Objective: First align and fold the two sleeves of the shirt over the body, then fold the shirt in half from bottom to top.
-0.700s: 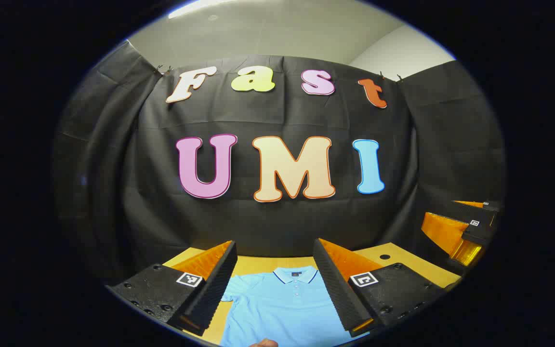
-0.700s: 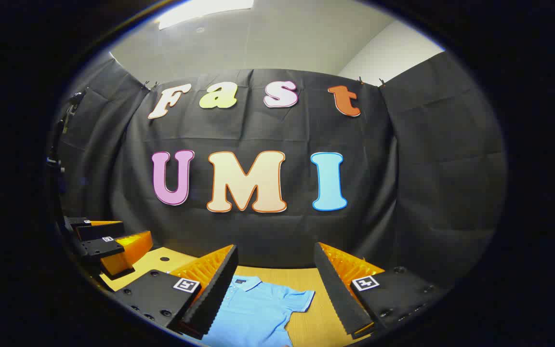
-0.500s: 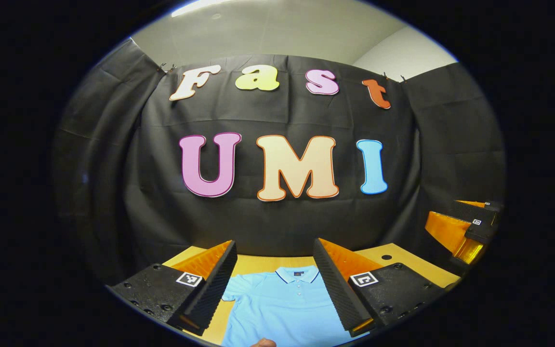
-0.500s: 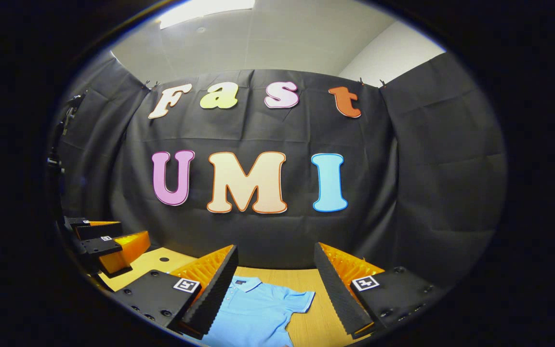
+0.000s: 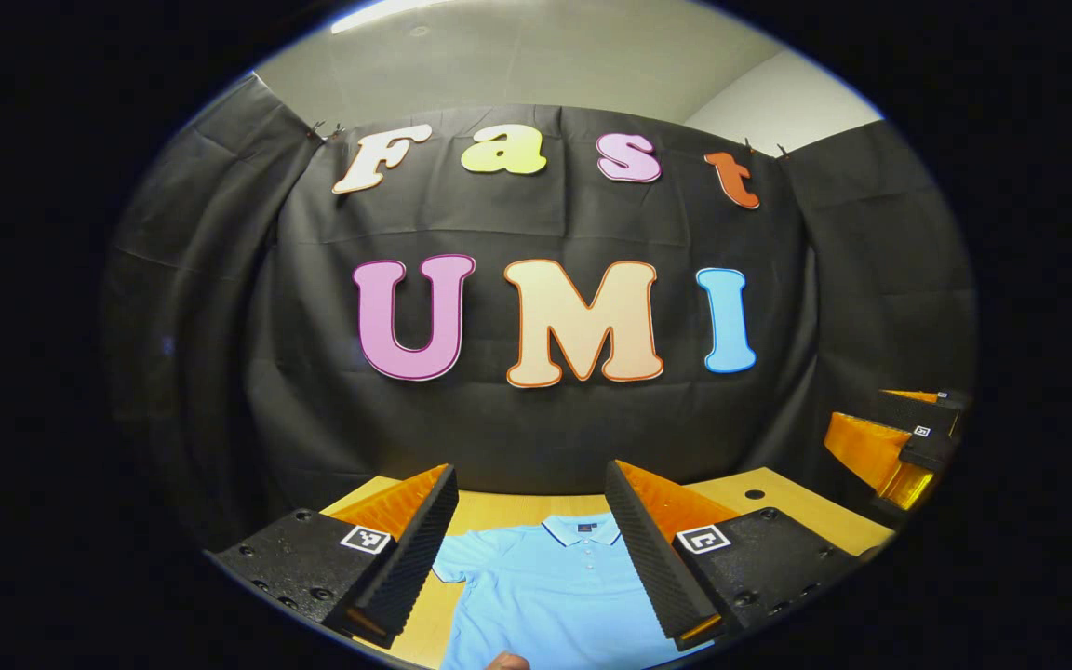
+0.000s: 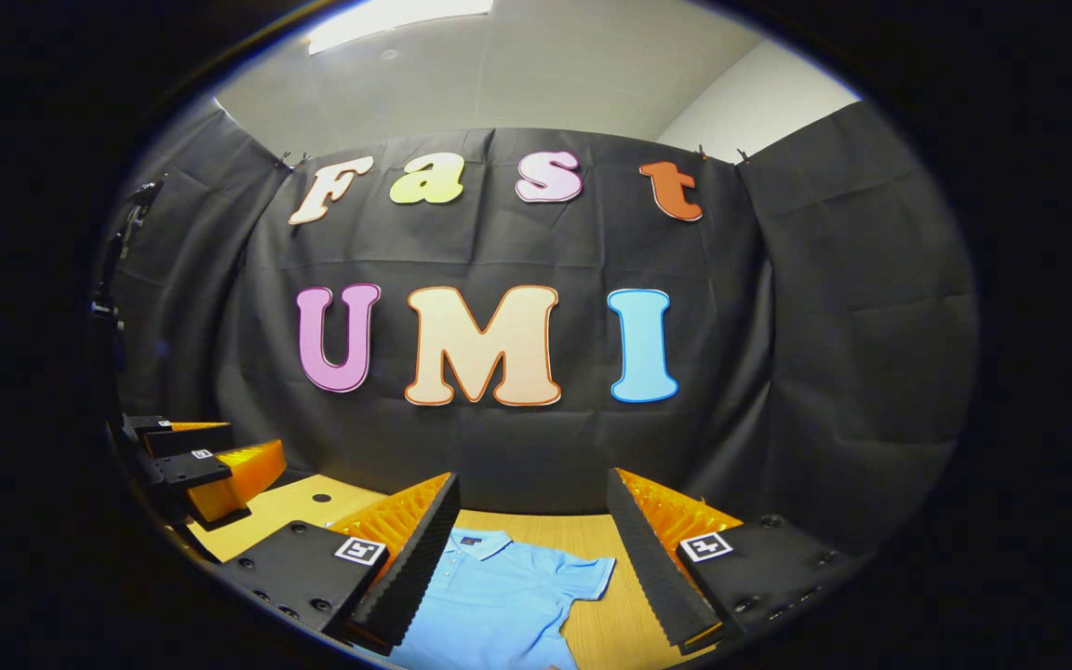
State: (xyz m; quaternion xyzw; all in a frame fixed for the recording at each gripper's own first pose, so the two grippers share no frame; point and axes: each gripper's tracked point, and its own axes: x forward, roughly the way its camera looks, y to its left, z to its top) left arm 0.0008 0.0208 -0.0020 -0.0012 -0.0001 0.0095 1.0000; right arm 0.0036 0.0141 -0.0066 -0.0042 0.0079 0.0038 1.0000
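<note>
A light blue polo shirt point(image 5: 545, 586) lies flat on the wooden table point(image 5: 508, 509), collar toward the far wall, with its short sleeves spread out to the sides. In the left gripper view my left gripper point(image 5: 531, 544) hovers open above the shirt's chest, and the right gripper point(image 5: 899, 447) shows off to the right. In the right gripper view my right gripper point(image 6: 531, 549) is open above the shirt point(image 6: 499, 596) and its right sleeve point(image 6: 587, 577). The left gripper point(image 6: 196, 461) appears at the far left of that view. Neither holds anything.
The wooden table point(image 6: 582, 535) runs back to the black cloth wall. A small round hole point(image 5: 755, 494) marks the tabletop at the right in the left gripper view. A fingertip point(image 5: 506, 662) peeks in at that view's bottom edge.
Both cameras have tilted slightly, so more of the shirt and table shows between the fingers. The shirt itself has not moved and both grippers stay open.
</note>
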